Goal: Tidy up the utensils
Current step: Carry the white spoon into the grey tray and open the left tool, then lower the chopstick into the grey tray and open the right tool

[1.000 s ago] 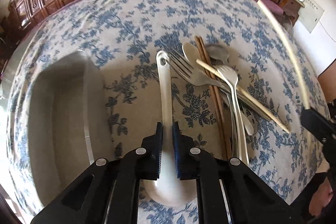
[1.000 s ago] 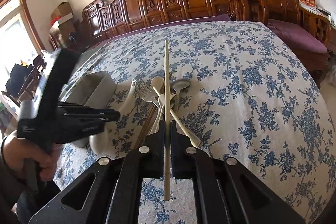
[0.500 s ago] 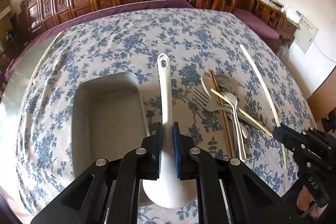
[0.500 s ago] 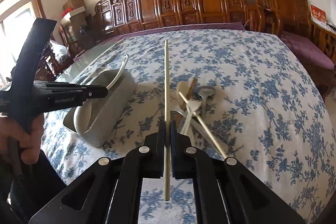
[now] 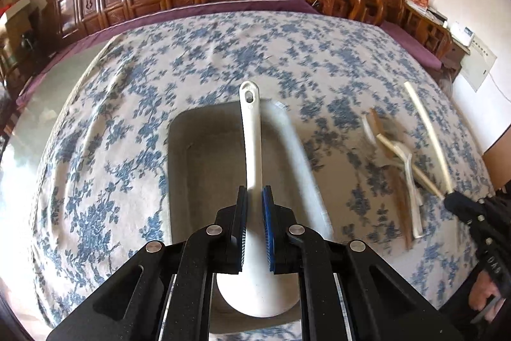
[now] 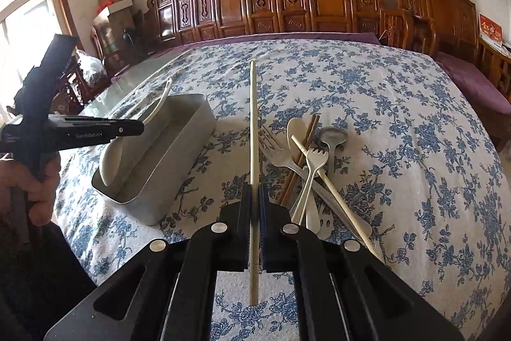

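From the left gripper's view the utensil pile (image 5: 399, 168) smears into blur, so pieces can't be counted. The white ladle (image 5: 252, 213) hides part of the metal tray (image 5: 179, 168). The far hand (image 5: 482, 293) is perhaps cut off at the edge.

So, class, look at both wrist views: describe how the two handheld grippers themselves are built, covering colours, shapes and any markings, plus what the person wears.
Both are matte black plastic. The left gripper and right gripper each have angular linkage arms with round silver pivot pins and ribbed blue pads lining the fingers. Seen side-on, the left one has a pistol-style handle and small white lettering on its body. No cables show. A dark sleeve covers the person's arm.
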A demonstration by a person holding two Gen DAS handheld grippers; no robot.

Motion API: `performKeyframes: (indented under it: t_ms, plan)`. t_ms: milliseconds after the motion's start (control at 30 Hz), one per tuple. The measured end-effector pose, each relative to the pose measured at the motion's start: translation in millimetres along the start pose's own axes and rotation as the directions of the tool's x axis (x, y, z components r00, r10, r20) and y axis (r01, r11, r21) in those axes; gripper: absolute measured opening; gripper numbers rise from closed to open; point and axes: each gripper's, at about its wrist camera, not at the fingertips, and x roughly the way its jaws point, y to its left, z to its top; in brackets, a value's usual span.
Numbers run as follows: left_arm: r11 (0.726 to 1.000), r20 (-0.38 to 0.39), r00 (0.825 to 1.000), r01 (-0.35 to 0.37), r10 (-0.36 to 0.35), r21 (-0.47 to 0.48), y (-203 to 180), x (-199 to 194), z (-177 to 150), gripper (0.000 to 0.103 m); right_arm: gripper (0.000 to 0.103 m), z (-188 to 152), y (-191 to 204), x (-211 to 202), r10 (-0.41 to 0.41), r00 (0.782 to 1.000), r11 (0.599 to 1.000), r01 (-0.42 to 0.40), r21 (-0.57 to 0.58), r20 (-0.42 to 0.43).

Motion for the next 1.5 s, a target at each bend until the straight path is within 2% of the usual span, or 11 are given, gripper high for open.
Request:
performKeyframes:
  t_ms: [200, 367, 467, 567, 700, 1000, 1267, 1500]
  plan:
    - [0.999, -0.021, 0.999, -0.038, 0.038, 0.006, 12.4, 13.4, -8.8, 0.009, 0.006, -0.7, 4.5, 5.1, 0.000, 1.000, 1.000, 0.000, -0.006, -0.007]
    - [0.999, -0.058, 0.998, -0.026, 0.024, -0.033, 27.0, 27.5, -15.8, 0.009, 0.006, -0.1, 11.4, 9.3, -0.002, 1.000, 1.000, 0.001, -0.015, -0.016]
    - [0.999, -0.054, 0.998, -0.019, 0.017, -0.048, 31.5, 26.5, -15.5, 0.009, 0.006, 2.3, 15.6, 8.4, -0.001, 1.000, 1.000, 0.000, -0.016, -0.013]
    - [0.999, -0.030, 1.000, -0.009, 0.007, -0.051, 34.6, 18.7, -13.7, 0.013, 0.006, 6.8, 22.7, 6.6, 0.002, 1.000, 1.000, -0.002, -0.018, -0.013]
    - [0.999, 0.018, 1.000, -0.006, 0.007, -0.049, 41.0, 3.1, -9.6, 0.013, 0.006, 16.0, 36.5, 6.8, 0.016, 1.000, 0.999, -0.017, -0.028, -0.015]
    - [0.999, 0.111, 0.994, -0.015, 0.020, -0.044, 59.1, -24.6, -2.7, 0.013, 0.006, 43.4, 79.9, 37.5, 0.092, 0.995, 0.996, -0.092, -0.012, -0.033]
    - [0.997, 0.147, 0.989, -0.017, 0.027, -0.072, 75.2, -34.4, 0.6, 0.013, 0.006, 56.9, 108.5, 81.0, 0.146, 0.986, 0.988, -0.141, 0.063, -0.078]
    - [0.995, 0.155, 0.988, -0.010, 0.025, -0.098, 84.1, -37.8, 1.4, 0.013, 0.006, 48.0, 119.0, 110.6, 0.134, 0.982, 0.989, -0.125, 0.077, -0.130]
